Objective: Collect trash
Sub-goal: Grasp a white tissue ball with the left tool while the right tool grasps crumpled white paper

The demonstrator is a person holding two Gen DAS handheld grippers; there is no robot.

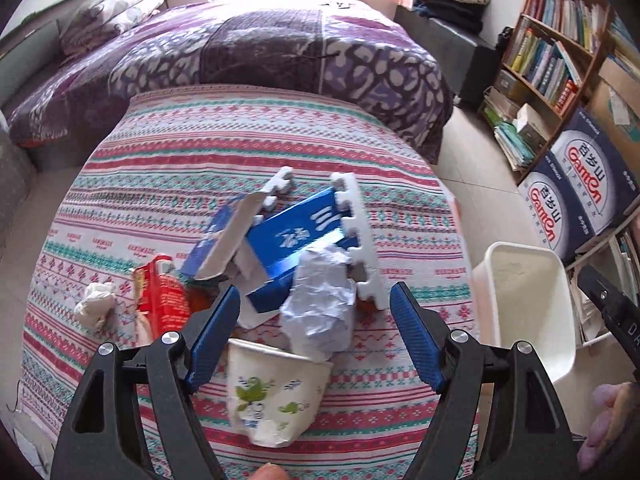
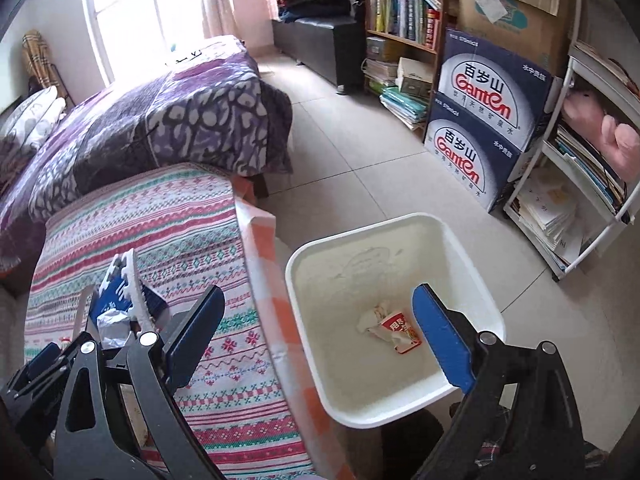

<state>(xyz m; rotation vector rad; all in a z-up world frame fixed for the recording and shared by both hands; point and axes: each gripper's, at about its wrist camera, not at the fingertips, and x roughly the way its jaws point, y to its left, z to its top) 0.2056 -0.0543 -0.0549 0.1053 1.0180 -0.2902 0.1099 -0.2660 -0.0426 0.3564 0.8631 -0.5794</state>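
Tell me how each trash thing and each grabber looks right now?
Cup: tipped over, dented.
Paper ball: crumpled, against the cup.
Blue box: torn open.
Red carton: crushed.
Tissue: wadded, apart.
Bin: open, two scraps inside.
Left gripper: open, empty.
Right gripper: open, empty.

trash pile [image 1: 288, 264] on table [image 1: 224, 152], bin [image 1: 524, 304] right

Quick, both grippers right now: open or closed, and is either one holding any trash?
Left gripper: open, holding nothing, above the paper cup and crumpled paper.
Right gripper: open, empty, over the white bin.
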